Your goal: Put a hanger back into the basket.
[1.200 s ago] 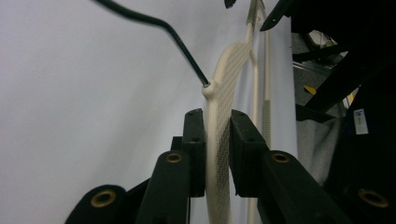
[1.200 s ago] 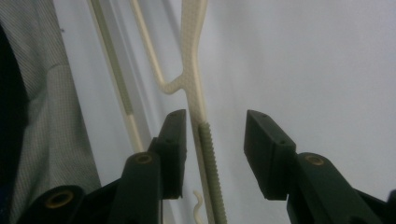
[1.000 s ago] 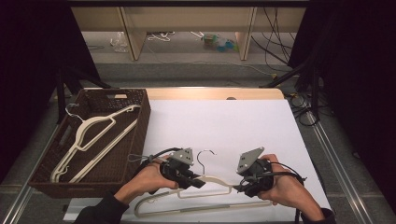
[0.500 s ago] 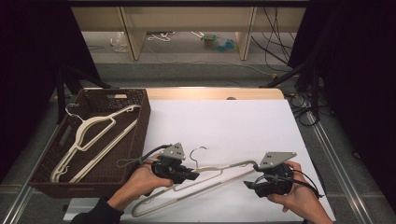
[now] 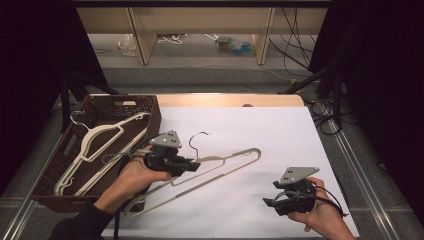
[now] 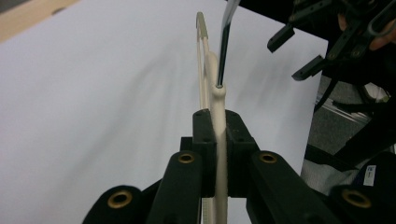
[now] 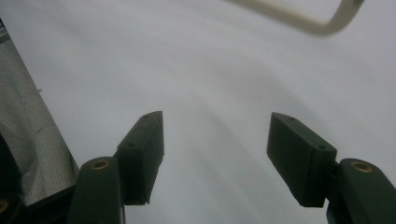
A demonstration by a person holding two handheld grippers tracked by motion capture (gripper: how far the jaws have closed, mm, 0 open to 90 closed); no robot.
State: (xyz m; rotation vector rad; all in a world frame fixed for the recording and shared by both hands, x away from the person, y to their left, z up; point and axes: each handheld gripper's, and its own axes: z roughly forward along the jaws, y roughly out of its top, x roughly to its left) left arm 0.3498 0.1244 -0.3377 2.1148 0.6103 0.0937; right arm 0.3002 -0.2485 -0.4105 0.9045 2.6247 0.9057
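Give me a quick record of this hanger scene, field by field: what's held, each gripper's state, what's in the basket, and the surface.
held item: cream hanger with a dark metal hook, clamped near its neck
left gripper: shut on the hanger, holding it over the sheet
right gripper: jaws apart after just opening, nothing between them, off to the side of the hanger
basket: brown woven, at the table's left, holding more cream hangers
surface: white sheet on the table
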